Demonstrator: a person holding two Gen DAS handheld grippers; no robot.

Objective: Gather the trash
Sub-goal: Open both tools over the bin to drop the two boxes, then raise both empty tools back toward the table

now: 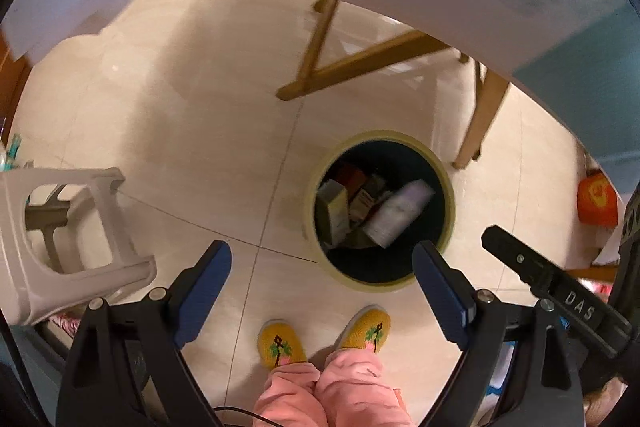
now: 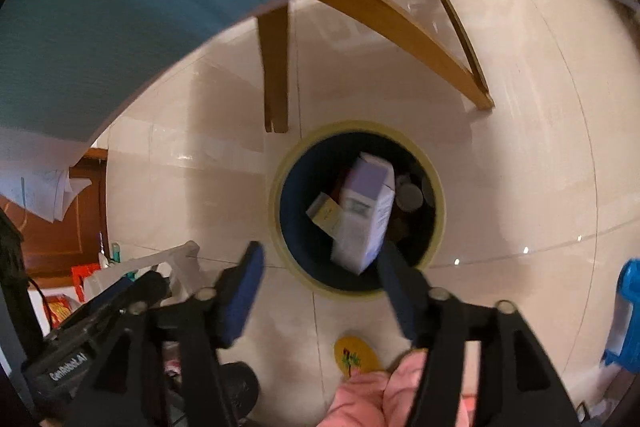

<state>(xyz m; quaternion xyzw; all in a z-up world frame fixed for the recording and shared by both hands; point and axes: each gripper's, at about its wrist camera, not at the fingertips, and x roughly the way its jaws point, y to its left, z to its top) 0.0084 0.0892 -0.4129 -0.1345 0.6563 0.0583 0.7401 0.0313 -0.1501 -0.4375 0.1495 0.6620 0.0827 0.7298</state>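
A round trash bin with a cream rim (image 1: 380, 135) stands on the tiled floor below both grippers. Inside it lie several cartons, among them a white and purple box (image 1: 400, 213) and a small pale yellow box (image 1: 335, 211). My left gripper (image 1: 322, 259) points straight down with its blue pads wide apart and nothing between them. In the right wrist view the purple box (image 2: 366, 211) lies tilted in the bin (image 2: 277, 211), on the yellow box (image 2: 326, 215). My right gripper (image 2: 322, 261) hangs open above the bin's near rim, its pads clear of the box.
Wooden table legs (image 1: 316, 47) stand just behind the bin under a teal-covered table (image 2: 120, 7). A white plastic stool (image 1: 72, 235) is at the left. The person's yellow slippers (image 1: 280, 345) and pink trousers are below the grippers. An orange object (image 1: 596, 199) sits at the right.
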